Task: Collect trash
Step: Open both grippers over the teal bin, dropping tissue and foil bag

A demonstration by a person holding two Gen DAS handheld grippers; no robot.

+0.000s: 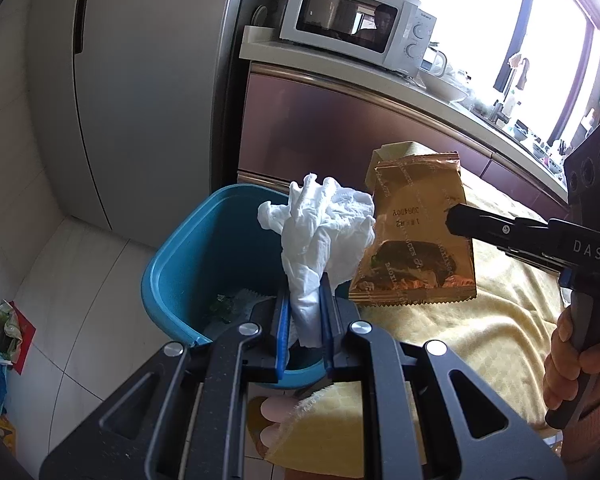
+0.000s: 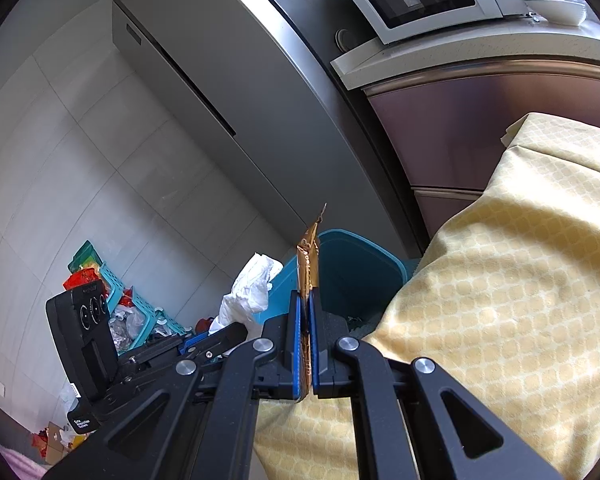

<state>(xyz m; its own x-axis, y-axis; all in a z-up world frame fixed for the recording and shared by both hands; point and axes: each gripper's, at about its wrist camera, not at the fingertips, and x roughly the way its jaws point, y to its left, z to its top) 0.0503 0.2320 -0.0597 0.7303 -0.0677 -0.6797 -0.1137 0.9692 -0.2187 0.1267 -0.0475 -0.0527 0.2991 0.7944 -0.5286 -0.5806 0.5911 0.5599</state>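
- The left gripper (image 1: pixel 306 312) pinches a crumpled tissue (image 1: pixel 320 232), held directly over the open blue bin (image 1: pixel 180 256).
- The right gripper (image 2: pixel 306 320) clamps a gold wrapper (image 1: pixel 416 236) upright, beside the bin over the yellow cloth (image 1: pixel 500 300).
- The left one is nearer.

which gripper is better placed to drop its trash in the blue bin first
Left, probably. The left gripper holds the crumpled tissue right over the blue bin. The right gripper pinches the gold wrapper, which hangs more over the yellow cloth beside the bin.
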